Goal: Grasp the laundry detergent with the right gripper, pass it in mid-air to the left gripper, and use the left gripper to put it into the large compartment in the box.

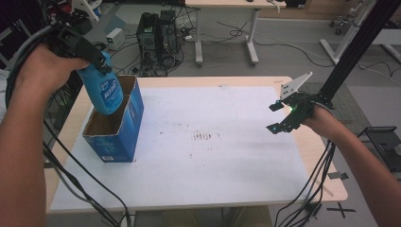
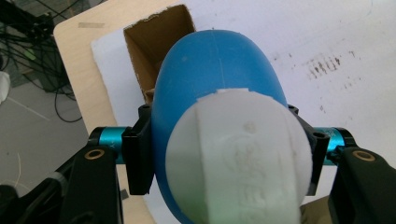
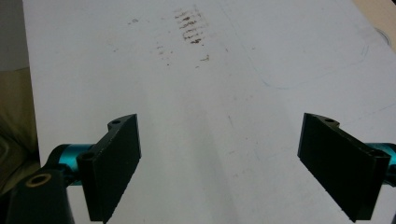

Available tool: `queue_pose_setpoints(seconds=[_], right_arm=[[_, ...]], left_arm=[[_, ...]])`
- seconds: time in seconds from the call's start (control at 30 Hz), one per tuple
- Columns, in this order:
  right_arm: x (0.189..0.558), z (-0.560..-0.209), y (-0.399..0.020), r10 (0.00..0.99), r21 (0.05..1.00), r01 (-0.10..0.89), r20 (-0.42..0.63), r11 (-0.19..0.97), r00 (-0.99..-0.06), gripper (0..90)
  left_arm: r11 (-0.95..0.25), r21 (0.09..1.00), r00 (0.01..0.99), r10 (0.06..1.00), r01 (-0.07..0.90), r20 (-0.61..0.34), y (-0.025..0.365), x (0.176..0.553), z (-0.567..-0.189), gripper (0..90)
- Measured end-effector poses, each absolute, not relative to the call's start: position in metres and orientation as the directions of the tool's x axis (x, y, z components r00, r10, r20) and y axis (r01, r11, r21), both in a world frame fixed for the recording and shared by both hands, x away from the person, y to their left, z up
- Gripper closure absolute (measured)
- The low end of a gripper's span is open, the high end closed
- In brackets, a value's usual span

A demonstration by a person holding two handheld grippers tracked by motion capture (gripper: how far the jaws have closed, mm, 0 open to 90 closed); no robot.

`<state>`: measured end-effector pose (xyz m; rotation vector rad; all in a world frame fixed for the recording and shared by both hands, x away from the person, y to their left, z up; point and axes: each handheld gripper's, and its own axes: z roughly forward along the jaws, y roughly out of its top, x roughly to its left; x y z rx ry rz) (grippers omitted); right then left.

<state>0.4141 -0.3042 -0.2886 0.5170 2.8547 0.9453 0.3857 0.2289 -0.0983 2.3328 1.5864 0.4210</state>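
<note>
Over open box, left claw gripping blue bottle

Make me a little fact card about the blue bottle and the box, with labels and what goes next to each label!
held thing: blue bottle with a white cap
holder: left gripper, jaws shut on the bottle
bottle position: bottom end lowered into the open top of the box, cap end up
box: blue cardboard box, open top, brown inside, at the left of the table
other gripper: right gripper, open, nothing between its jaws, over the right side
table cover: white sheet with small dark marks
</note>
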Motion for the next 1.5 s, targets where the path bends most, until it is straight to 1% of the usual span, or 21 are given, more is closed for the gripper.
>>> queue_pose_setpoints(seconds=[0.07,0.13,0.17,0.2,0.23,0.3,0.37,0.47,0.5,0.57,0.63,0.7,0.9,1.07,1.17,1.2,1.27,1.33,1.37,1.43,1.5], right_arm=[[0.414,-0.288,-0.305,0.355,0.593,0.296,0.018,0.749,-0.935,12.4],[0.415,-0.289,-0.306,0.339,0.599,0.277,0.01,0.751,-0.941,12.4],[0.414,-0.288,-0.306,0.352,0.595,0.292,0.016,0.749,-0.936,12.4],[0.414,-0.288,-0.305,0.362,0.593,0.303,0.02,0.746,-0.932,12.4],[0.416,-0.289,-0.306,0.339,0.599,0.277,0.01,0.751,-0.941,12.4],[0.414,-0.288,-0.305,0.362,0.587,0.305,0.02,0.75,-0.932,12.4],[0.415,-0.288,-0.305,0.364,0.588,0.305,0.02,0.749,-0.931,12.4],[0.417,-0.289,-0.305,0.349,0.594,0.284,0.007,0.752,-0.937,12.4],[0.415,-0.288,-0.305,0.365,0.588,0.305,0.018,0.749,-0.931,12.4],[0.415,-0.288,-0.305,0.374,0.592,0.318,0.03,0.741,-0.927,12.4],[0.416,-0.289,-0.305,0.358,0.595,0.293,0.01,0.749,-0.934,12.4],[0.416,-0.289,-0.304,0.362,0.594,0.3,0.016,0.747,-0.932,12.4],[0.417,-0.289,-0.303,0.362,0.581,0.303,0.014,0.756,-0.932,12.4],[0.417,-0.289,-0.301,0.366,0.58,0.309,0.019,0.754,-0.93,12.4],[0.417,-0.289,-0.301,0.369,0.578,0.313,0.021,0.754,-0.929,12.4],[0.417,-0.289,-0.302,0.366,0.579,0.307,0.016,0.755,-0.93,12.4],[0.417,-0.289,-0.302,0.374,0.58,0.317,0.023,0.75,-0.927,12.4],[0.418,-0.289,-0.303,0.369,0.588,0.306,0.015,0.748,-0.929,12.4],[0.417,-0.289,-0.303,0.374,0.584,0.312,0.016,0.749,-0.927,12.4],[0.417,-0.289,-0.303,0.376,0.586,0.314,0.017,0.747,-0.926,12.4],[0.417,-0.289,-0.302,0.377,0.584,0.315,0.016,0.748,-0.926,12.4]], left_arm=[[-0.384,0.382,0.385,0.92,0.84,0.078,0.234,0.388,-0.102,37.8],[-0.394,0.382,0.394,0.915,0.836,0.08,0.235,0.389,-0.103,37.8],[-0.419,0.368,0.417,0.904,0.83,0.089,0.238,0.391,-0.106,37.8],[-0.419,0.368,0.417,0.904,0.83,0.089,0.238,0.391,-0.106,37.8],[-0.428,0.365,0.427,0.9,0.826,0.088,0.239,0.392,-0.108,37.8],[-0.441,0.367,0.443,0.892,0.819,0.083,0.241,0.393,-0.112,37.8],[-0.459,0.369,0.466,0.882,0.808,0.076,0.243,0.395,-0.115,37.8],[-0.471,0.37,0.479,0.875,0.801,0.076,0.243,0.396,-0.117,37.8],[-0.478,0.372,0.487,0.87,0.795,0.079,0.244,0.398,-0.119,37.8],[-0.476,0.372,0.487,0.87,0.797,0.072,0.245,0.398,-0.12,37.8],[-0.489,0.368,0.501,0.863,0.79,0.072,0.247,0.4,-0.123,37.8],[-0.481,0.373,0.494,0.867,0.794,0.066,0.248,0.4,-0.125,37.8],[-0.507,0.361,0.522,0.85,0.782,0.064,0.252,0.403,-0.135,37.8],[-0.52,0.344,0.534,0.843,0.782,0.06,0.253,0.408,-0.15,37.8],[-0.511,0.352,0.532,0.846,0.784,0.044,0.253,0.41,-0.16,37.9],[-0.522,0.339,0.543,0.839,0.782,0.04,0.254,0.412,-0.165,37.9],[-0.532,0.335,0.552,0.833,0.778,0.04,0.254,0.414,-0.169,37.8],[-0.53,0.34,0.554,0.832,0.777,0.033,0.255,0.415,-0.175,37.8],[-0.552,0.321,0.571,0.82,0.77,0.042,0.257,0.416,-0.176,37.9],[-0.538,0.338,0.562,0.826,0.772,0.03,0.258,0.417,-0.183,37.8],[-0.555,0.324,0.577,0.816,0.766,0.033,0.259,0.418,-0.188,37.8]])
